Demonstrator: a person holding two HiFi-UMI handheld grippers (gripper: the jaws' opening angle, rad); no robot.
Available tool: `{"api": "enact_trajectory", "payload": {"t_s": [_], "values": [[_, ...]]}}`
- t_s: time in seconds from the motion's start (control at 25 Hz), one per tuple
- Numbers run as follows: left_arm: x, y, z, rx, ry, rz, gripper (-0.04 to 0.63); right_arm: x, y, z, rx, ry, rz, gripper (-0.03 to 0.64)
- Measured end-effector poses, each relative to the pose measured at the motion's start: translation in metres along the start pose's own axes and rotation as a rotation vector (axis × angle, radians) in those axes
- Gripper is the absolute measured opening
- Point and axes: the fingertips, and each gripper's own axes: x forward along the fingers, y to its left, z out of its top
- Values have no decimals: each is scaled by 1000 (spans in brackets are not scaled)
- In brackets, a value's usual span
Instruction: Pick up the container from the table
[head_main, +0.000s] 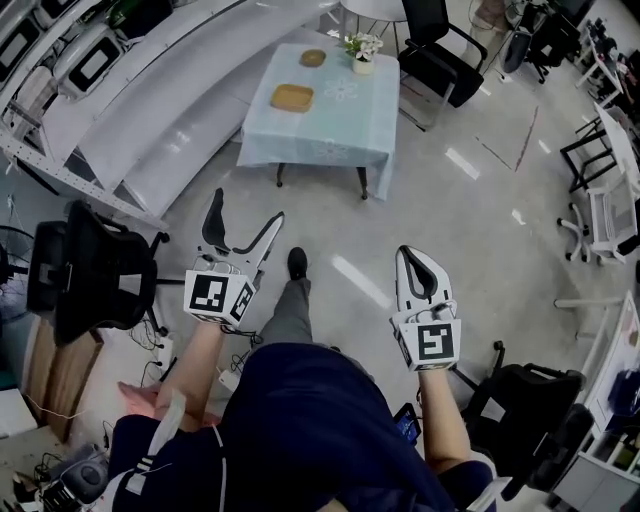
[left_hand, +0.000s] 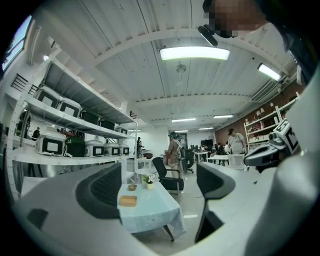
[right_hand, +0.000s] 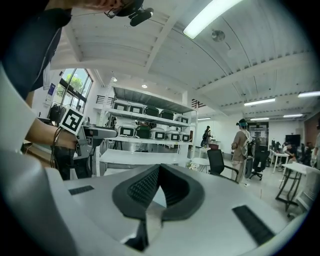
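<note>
A flat tan container (head_main: 291, 97) lies on a low table with a pale blue cloth (head_main: 340, 135), far ahead of both grippers. In the left gripper view the container (left_hand: 128, 200) shows between the wide jaws, still at a distance. A small brown bowl (head_main: 313, 58) and a potted flower (head_main: 362, 48) stand behind it. My left gripper (head_main: 248, 207) is open and holds nothing. My right gripper (head_main: 409, 253) is shut with nothing in it; its dark pads (right_hand: 142, 187) meet at the tips.
Black office chairs stand beyond the table (head_main: 437, 50) and beside me at left (head_main: 95, 270) and right (head_main: 520, 400). Long white panels (head_main: 170, 110) and shelves of white appliances (left_hand: 60, 145) run along the left. People (left_hand: 174, 150) stand far back.
</note>
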Motion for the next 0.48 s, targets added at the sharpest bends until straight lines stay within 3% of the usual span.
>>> {"api": "enact_trajectory", "payload": {"t_s": [0.2, 0.48], "values": [[95, 67, -12, 15, -9, -32, 462, 115, -25, 32, 10, -82, -17, -3], [226, 142, -32, 25, 48, -106, 462, 257, -68, 54, 19, -30, -50, -3]]}}
